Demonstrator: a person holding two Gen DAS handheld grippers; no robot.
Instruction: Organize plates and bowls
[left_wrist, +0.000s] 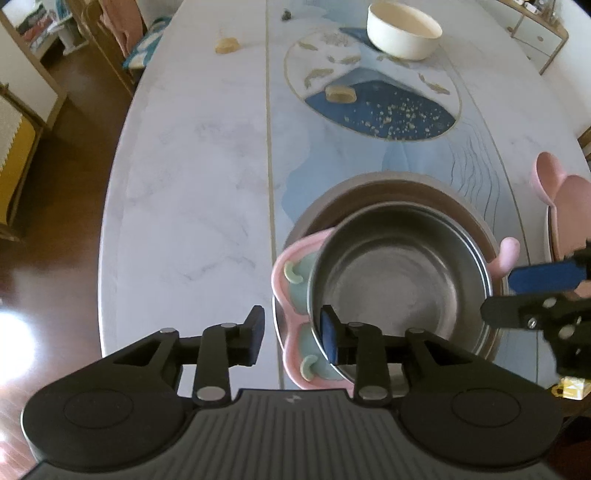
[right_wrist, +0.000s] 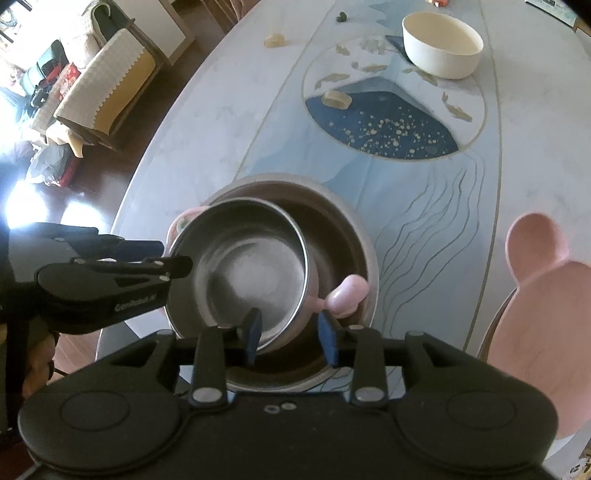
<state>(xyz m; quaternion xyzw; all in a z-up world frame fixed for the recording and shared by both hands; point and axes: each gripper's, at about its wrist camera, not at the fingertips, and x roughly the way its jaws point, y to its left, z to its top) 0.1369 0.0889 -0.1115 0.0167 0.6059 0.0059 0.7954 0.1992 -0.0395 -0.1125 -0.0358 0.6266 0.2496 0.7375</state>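
A small steel bowl (left_wrist: 399, 280) with pink handles sits tilted inside a larger steel bowl (left_wrist: 388, 192), over a pink and green dish (left_wrist: 291, 280). My left gripper (left_wrist: 291, 334) is open, its jaws straddling the near rim of the stack. My right gripper (right_wrist: 290, 334) is open, its jaws on either side of the small bowl's (right_wrist: 240, 266) rim beside a pink handle (right_wrist: 347, 291). The large bowl (right_wrist: 332, 214) surrounds it. A cream bowl (left_wrist: 404, 31) stands at the far end, also in the right wrist view (right_wrist: 441, 44). Each gripper shows in the other's view: the right gripper (left_wrist: 535, 295) and the left gripper (right_wrist: 147, 258).
The oval marble table (left_wrist: 192, 184) has a blue inlay (left_wrist: 388, 110) with crumbs and two pieces of food (left_wrist: 340, 93) (left_wrist: 227, 45). A pink chair back (right_wrist: 535, 295) stands at the right edge. Chairs and wood floor (right_wrist: 92, 92) lie to the left.
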